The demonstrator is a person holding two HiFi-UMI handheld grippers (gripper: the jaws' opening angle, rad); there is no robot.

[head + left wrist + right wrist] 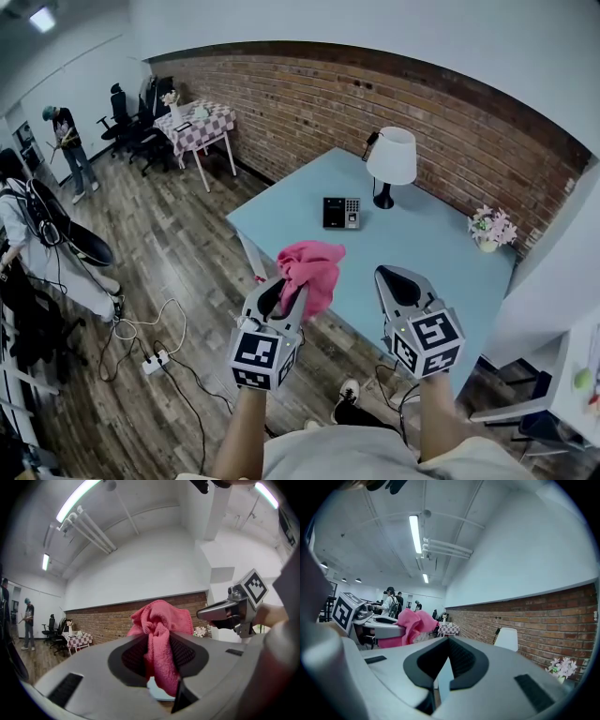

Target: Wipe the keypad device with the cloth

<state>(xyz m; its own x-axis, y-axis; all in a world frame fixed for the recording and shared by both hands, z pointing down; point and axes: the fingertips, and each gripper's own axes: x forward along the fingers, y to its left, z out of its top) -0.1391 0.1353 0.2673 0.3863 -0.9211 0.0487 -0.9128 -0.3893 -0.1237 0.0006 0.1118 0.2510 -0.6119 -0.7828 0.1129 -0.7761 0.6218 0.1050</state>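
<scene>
The left gripper [283, 294] sits in the lower centre of the head view, its jaws closed on a pink cloth [312, 266]. The cloth bunches up above the jaw tips and hangs over the near edge of the light blue worktop [427, 246]. In the left gripper view the cloth [161, 641] fills the gap between the two dark pads, with a fold rising above them and a strip trailing down toward the camera.

The right gripper [401, 281] is just to the right of the left one, well clear of the cloth. Its jaws are drawn together with nothing held. In the right gripper view only a thin pale sliver shows between the pads [461, 660], probably the worktop beyond.

The keypad device [341, 213] lies flat near the middle of the worktop, above both grippers in the frame and apart from them and from the cloth. A white-shaded lamp [391, 161] stands just to its upper right, near the brick wall. A small pot of flowers [491, 228] sits toward the right end of the worktop.

At upper left of the head view stands a checkered table [194, 127], with a person [70, 145] further left on the wooden floor.
</scene>
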